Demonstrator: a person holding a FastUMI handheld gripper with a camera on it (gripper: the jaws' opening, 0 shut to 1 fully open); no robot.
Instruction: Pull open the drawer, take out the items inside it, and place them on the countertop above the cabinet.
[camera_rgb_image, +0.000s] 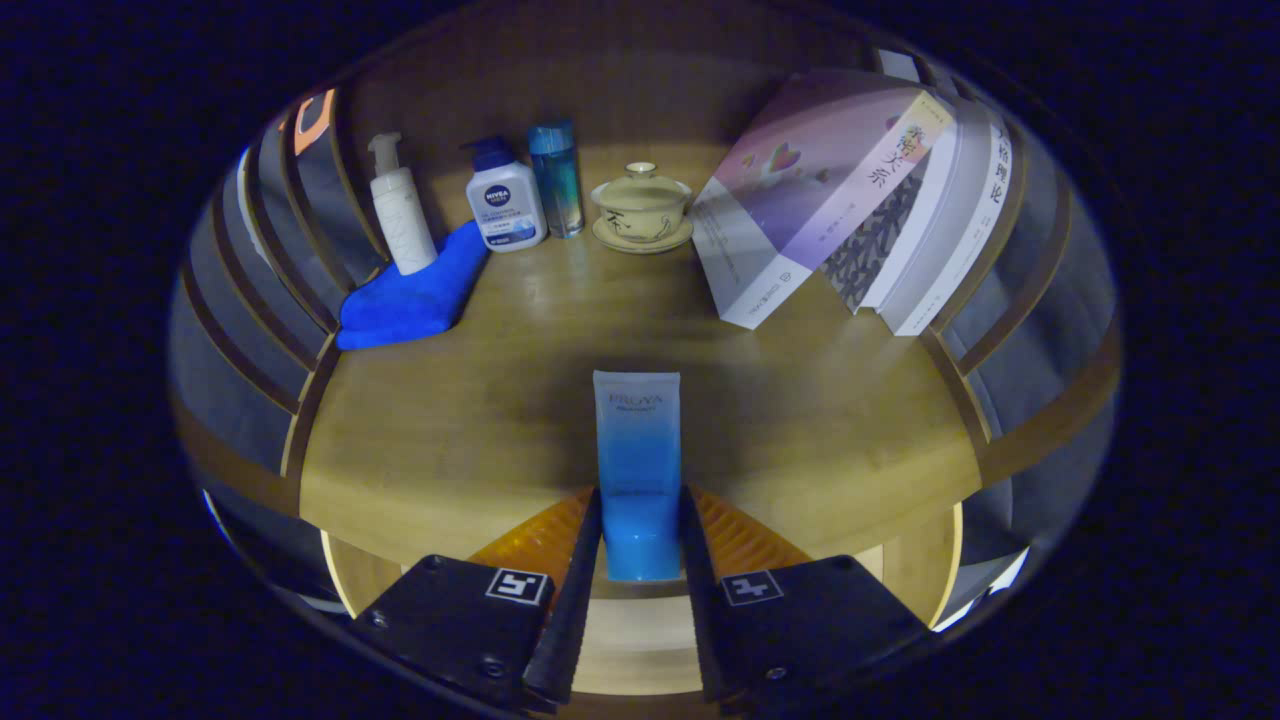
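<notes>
A smooth wooden countertop (450, 440) with slatted side rails spreads ahead. At its back right, glossy paperback books (830, 200) lean together. Back left, a plush blue cloth (415, 295) lies under a white pump bottle (400, 205), beside a lotion bottle (504, 200), a slim blue bottle (556, 180) and a lidded ceramic teacup (641, 208). The gripper (640, 545) points level, fingers clamped on a blue-and-white tube (637, 460) over the counter's near edge.

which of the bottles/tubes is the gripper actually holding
The blue-and-white tube, clamped between the jaws of the gripper; the pump bottles stand far beyond it by the blue cloth.
</notes>
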